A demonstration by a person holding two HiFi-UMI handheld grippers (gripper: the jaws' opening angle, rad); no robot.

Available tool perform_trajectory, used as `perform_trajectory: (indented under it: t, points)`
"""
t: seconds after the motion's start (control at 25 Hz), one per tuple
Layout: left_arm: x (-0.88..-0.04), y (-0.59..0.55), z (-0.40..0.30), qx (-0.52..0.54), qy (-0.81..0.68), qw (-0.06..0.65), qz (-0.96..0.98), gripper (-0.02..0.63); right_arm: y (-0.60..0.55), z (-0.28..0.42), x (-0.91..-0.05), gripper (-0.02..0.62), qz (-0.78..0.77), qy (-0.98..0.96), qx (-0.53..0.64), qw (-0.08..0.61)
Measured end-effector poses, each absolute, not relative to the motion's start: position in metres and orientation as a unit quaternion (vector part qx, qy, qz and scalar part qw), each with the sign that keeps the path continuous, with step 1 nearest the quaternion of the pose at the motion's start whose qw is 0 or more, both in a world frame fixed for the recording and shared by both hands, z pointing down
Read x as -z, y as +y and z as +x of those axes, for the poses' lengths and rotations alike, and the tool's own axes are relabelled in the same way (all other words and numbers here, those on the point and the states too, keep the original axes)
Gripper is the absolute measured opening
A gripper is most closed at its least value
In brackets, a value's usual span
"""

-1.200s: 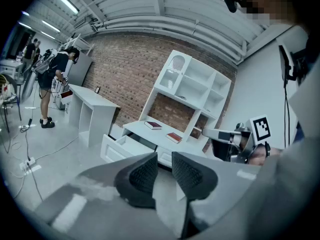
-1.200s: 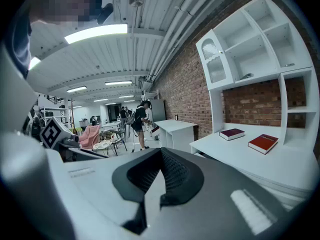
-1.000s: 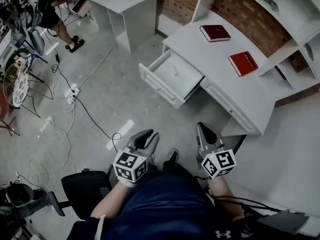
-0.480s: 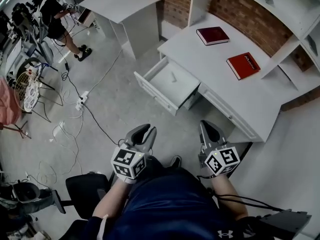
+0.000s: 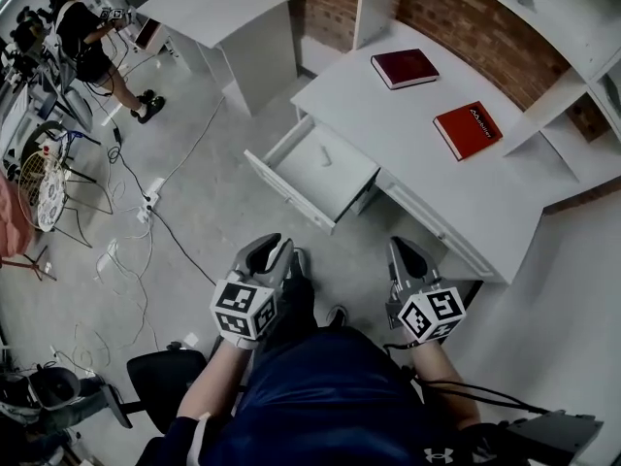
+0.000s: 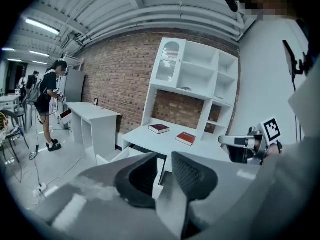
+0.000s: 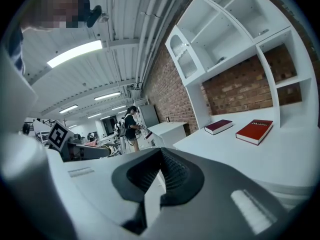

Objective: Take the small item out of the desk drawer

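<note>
The white desk (image 5: 408, 163) has one drawer (image 5: 287, 183) pulled out towards me; its pale inside shows, but I cannot make out a small item in it. Both grippers hang low in front of my body, short of the drawer and touching nothing. My left gripper (image 5: 269, 250) points at the drawer's front, its jaws a narrow gap apart and empty. In the left gripper view that gripper (image 6: 164, 160) frames the drawer (image 6: 112, 159). My right gripper (image 5: 403, 250) sits below the desk's front edge. In its own view the right gripper (image 7: 160, 153) has its tips touching, with nothing held.
A dark red book (image 5: 405, 67) and a red book (image 5: 468, 129) lie on the desk top, below white shelves (image 5: 572, 27). A second white desk (image 5: 218, 8) stands at the back left, with a person (image 5: 87, 37) beside it. Cables (image 5: 146, 212) cross the floor; a black chair (image 5: 160, 382) is behind me.
The view has shifted, so the open drawer now lies closer and more directly ahead of the grippers. The left gripper has drifted slightly left. Neither gripper's jaws have changed.
</note>
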State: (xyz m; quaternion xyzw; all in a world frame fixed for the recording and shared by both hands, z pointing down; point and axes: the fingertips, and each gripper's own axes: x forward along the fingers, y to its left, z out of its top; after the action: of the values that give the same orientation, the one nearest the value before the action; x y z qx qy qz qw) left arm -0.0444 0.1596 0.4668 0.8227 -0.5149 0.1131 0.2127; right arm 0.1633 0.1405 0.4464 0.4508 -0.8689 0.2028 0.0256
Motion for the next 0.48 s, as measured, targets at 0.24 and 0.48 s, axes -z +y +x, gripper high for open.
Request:
perform_trajectory:
  t: [0.24,0.48]
  points:
    - [-0.485,0.079,-0.059,-0.119,-0.487,0.218,0.837,0.098,0.087,0.159,-0.450,0.003,0.487,-0.849,-0.201,0.044]
    - [-0.508,-0.008,-0.069,-0.153,-0.436,0.207,0.862,0.098,0.033,0.147,-0.442,0.003,0.532,-0.820,-0.206,0.058]
